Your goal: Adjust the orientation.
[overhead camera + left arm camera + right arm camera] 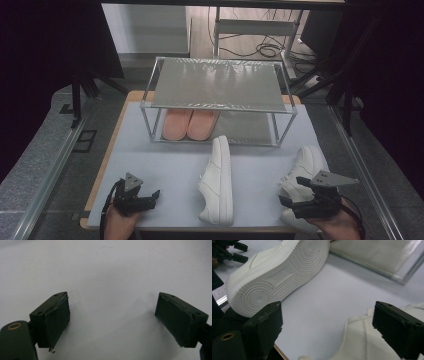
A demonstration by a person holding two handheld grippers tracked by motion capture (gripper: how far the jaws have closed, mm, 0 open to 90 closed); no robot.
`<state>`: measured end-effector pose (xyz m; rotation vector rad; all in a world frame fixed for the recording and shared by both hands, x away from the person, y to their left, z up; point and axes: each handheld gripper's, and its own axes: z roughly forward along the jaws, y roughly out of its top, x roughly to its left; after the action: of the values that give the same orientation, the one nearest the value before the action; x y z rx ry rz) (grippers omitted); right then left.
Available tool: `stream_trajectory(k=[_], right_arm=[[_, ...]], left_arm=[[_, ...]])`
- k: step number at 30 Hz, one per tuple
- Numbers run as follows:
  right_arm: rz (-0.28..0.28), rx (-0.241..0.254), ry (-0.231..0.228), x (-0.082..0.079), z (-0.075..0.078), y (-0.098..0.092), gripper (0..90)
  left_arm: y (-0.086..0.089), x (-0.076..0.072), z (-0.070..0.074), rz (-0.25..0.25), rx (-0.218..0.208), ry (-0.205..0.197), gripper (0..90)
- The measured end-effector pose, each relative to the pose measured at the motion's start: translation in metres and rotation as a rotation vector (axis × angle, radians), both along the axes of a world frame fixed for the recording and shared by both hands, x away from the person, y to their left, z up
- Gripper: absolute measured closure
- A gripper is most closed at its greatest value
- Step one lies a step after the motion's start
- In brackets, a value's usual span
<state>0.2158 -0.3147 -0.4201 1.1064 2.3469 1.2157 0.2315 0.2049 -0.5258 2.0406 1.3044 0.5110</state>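
A white sneaker (218,180) lies on its side in the middle of the pale mat (165,170), its ribbed sole (279,275) turned to the right. A second white sneaker (302,167) stands near the mat's right edge, toe away from me. My right gripper (294,191) hovers over this shoe's near end. In the right gripper view its jaws stand wide apart (327,325), with the shoe's heel (359,340) low between them and neither pad pressing on it. My left gripper (151,197) rests at the front left, open over bare mat (112,317).
A two-shelf metal rack (217,85) stands at the back of the table. A pair of pink slippers (190,125) sits on the left of its lower shelf (382,257). Dark stands and cables surround the table.
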Motion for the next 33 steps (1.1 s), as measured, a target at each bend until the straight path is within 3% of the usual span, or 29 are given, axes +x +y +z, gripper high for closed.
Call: stream_trajectory(k=[9,18,21,27,33], right_arm=[[0.007,0.017,-0.012,0.008,-0.003,0.025,32.1],[0.067,0.004,-0.007,0.015,-0.006,0.056,59.1],[0.094,0.001,0.017,0.018,-0.008,0.067,66.5],[0.137,-0.018,0.026,0.022,-0.013,0.092,79.0],[0.168,0.006,0.031,0.025,-0.016,0.11,89.0]], left_arm=[[0.0,0.0,0.0,0.002,-0.001,-0.001,12.5],[0.0,0.0,0.0,0.003,-0.001,-0.002,12.5],[0.0,-0.001,0.0,0.004,-0.002,-0.003,12.6],[0.0,-0.001,0.0,0.005,-0.003,-0.003,12.7],[0.0,-0.001,0.0,0.005,-0.003,-0.003,12.7]])
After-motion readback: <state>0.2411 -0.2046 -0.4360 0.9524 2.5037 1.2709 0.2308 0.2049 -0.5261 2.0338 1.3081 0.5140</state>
